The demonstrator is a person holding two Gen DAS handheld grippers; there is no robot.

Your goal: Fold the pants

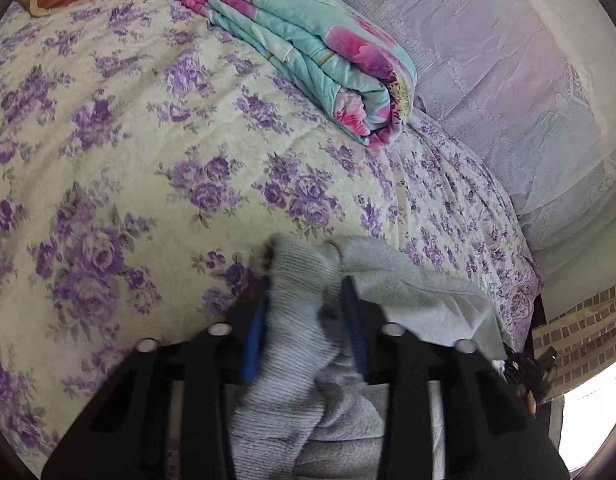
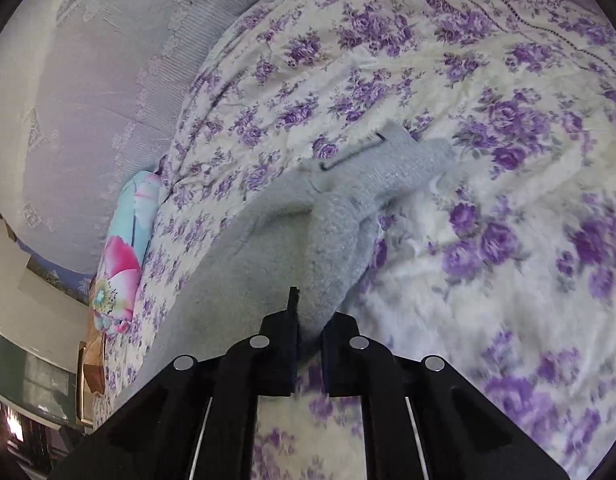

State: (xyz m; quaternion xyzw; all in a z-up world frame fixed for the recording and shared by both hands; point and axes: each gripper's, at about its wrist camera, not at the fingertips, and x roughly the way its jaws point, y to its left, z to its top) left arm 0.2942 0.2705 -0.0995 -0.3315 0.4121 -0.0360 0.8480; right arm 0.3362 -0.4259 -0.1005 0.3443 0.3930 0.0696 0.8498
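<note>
Bed [image 1: 120, 128] in purple-flowered cover — folded quilt [image 1: 308, 52], grey pants [image 2: 244, 248] on it

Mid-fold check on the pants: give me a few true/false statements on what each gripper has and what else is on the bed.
1. The left gripper is shut on the grey pants. True.
2. The right gripper is open and holds nothing. False: it is shut on a fold of the pants.
3. A folded turquoise and pink quilt lies on the bed. True.
4. The bedspread is plain blue. False: it is cream with purple flowers.
5. The pants lie in a neat, finished fold. False: they are bunched and still gripped at both ends.
</note>
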